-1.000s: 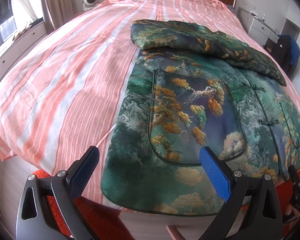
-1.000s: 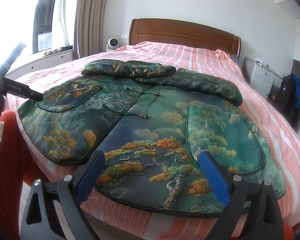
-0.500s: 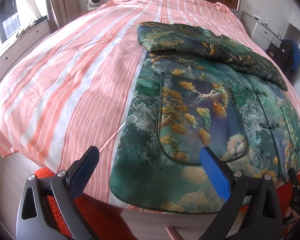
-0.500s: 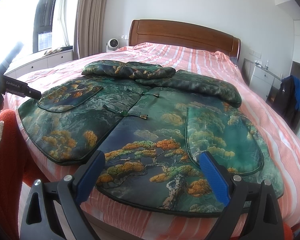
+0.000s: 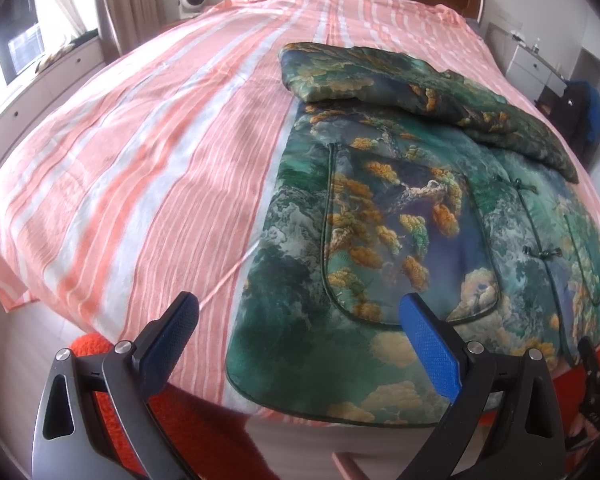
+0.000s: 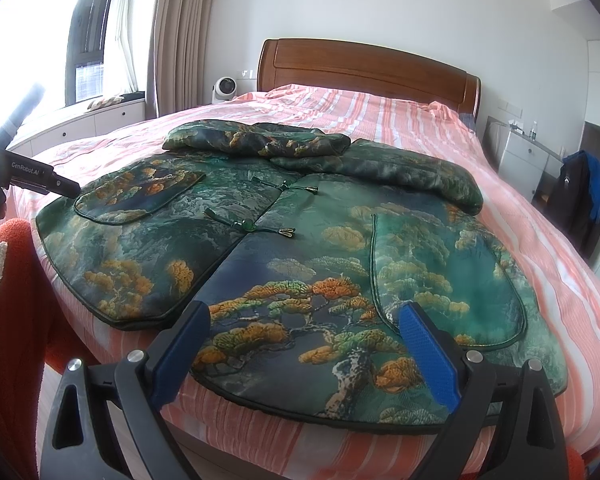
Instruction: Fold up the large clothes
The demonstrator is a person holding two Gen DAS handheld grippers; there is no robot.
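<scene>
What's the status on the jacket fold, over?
Left tool open, right tool open, both empty. Jacket flat on bed, sleeves folded across top. Nothing in the way.

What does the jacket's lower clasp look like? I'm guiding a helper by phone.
Start at the striped bed, then find the green jacket spread flat near its foot. Follow the front seam to the lower clasp: a cord knot with a round green bead, just above where the front panels part. The upper clasp lies closer to the folded sleeves.
</scene>
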